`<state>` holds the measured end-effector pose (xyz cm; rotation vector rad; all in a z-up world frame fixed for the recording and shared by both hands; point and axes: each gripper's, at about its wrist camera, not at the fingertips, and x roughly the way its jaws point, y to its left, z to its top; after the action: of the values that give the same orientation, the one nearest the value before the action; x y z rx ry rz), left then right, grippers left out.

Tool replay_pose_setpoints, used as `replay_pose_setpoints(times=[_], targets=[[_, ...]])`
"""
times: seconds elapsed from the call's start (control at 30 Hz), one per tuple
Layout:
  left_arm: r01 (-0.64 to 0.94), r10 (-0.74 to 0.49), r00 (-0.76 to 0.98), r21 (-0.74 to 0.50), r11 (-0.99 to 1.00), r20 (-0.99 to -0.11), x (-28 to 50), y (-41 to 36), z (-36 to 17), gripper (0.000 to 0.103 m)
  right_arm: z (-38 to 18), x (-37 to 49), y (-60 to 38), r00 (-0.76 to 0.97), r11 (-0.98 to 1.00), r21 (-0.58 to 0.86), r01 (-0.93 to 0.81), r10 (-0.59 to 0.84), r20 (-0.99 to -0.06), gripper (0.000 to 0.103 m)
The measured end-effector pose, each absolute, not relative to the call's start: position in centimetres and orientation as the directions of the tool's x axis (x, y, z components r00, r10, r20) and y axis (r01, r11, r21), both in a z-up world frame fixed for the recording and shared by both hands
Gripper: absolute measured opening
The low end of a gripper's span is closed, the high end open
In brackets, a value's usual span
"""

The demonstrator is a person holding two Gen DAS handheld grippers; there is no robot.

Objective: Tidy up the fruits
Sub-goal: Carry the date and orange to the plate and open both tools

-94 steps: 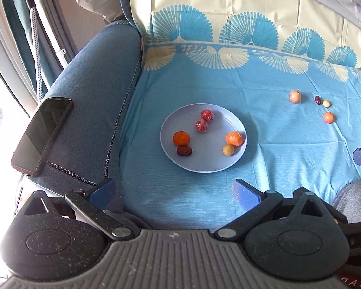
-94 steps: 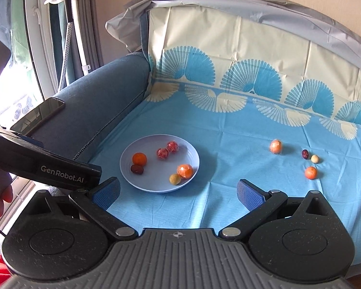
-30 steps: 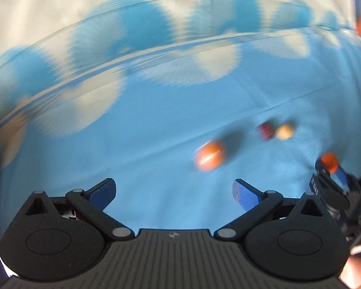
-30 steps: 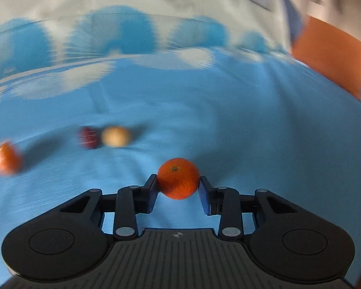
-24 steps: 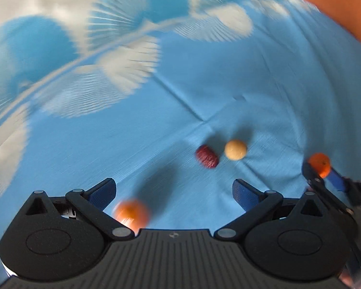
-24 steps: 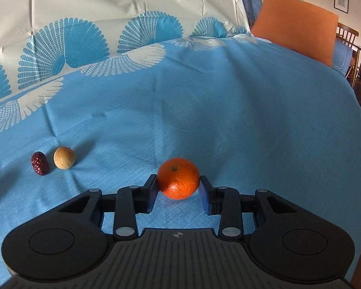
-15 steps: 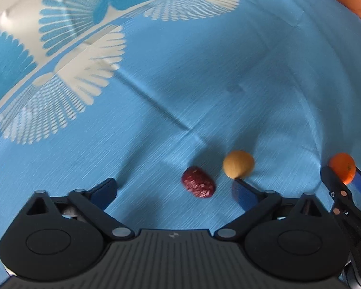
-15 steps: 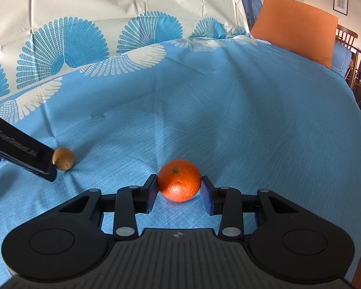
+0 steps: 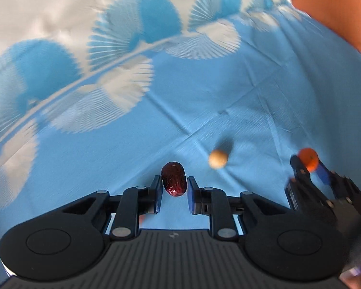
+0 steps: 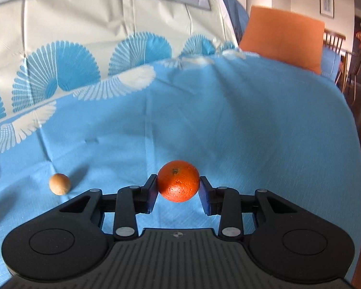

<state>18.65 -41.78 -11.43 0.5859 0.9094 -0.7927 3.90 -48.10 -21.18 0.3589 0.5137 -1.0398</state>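
Left gripper (image 9: 173, 187) pinches the dark red date (image 9: 173, 179), jaws nearly closed. Tan round fruit (image 10: 59, 184) lies loose on the blue cloth (image 10: 228, 125). Right gripper (image 10: 178, 192) clamps the orange (image 10: 178, 180), half-closed. Recommend gentle pressure, level carry.

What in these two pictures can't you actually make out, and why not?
- The plate for the fruits: outside both views.
- Left wrist view: the cloth and small tan fruit are motion-blurred; what kind of fruit it is stays unclear.
- Whether the dark red fruit in the left tongs is lifted or resting: hidden by the tongs.
- Right wrist view: the left tongs are cut off at the left edge.
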Motion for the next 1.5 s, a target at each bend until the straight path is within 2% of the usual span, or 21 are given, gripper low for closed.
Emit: replay_pose_setpoints(times=[0.2,0.3,0.6,0.73,0.83,1.07,1.23,1.5], targets=[[0.667,-0.230,0.463,0.165,0.727,-0.856,14.3,-32.1,-5.5,0.023,-17.6,2.0,-45.7,0.402,0.467,-0.004,0.884,-0.766,-0.502,0.038],[0.609,-0.205,0.486,0.161,0.776,-0.849,11.9,-26.7,-2.9,0.023,-13.9,-0.1,-42.8,0.490,0.539,0.032,0.842,-0.738,-0.464,0.038],[0.514,-0.200,0.521,0.118,0.850,-0.830,4.0,-13.8,2.5,0.023,-3.2,-7.7,-31.5,0.780,0.807,0.136,0.575,-0.491,-0.389,0.038],[0.471,-0.197,0.542,0.101,0.877,-0.817,0.5,-9.2,3.3,0.023,-0.3,-9.8,-26.4,0.848,0.890,0.142,0.433,-0.349,-0.399,0.038],[0.438,-0.192,0.549,0.085,0.895,-0.814,-1.5,-6.1,3.6,0.023,0.1,-10.8,-22.8,0.868,0.936,0.128,0.328,-0.245,-0.433,0.038],[0.380,-0.207,0.567,0.029,0.925,-0.797,-4.2,-1.2,4.3,0.023,-0.5,-12.6,-16.6,0.846,0.981,0.070,0.179,-0.117,-0.521,0.038],[0.363,-0.215,0.577,0.012,0.932,-0.788,-5.0,0.4,4.5,0.023,0.6,-13.7,-13.8,0.864,0.995,0.007,0.095,-0.079,-0.498,0.038],[0.347,-0.224,0.578,-0.013,0.938,-0.785,-4.7,1.5,4.4,0.023,0.9,-13.9,-13.2,0.864,0.997,-0.018,0.070,-0.070,-0.499,0.038]])
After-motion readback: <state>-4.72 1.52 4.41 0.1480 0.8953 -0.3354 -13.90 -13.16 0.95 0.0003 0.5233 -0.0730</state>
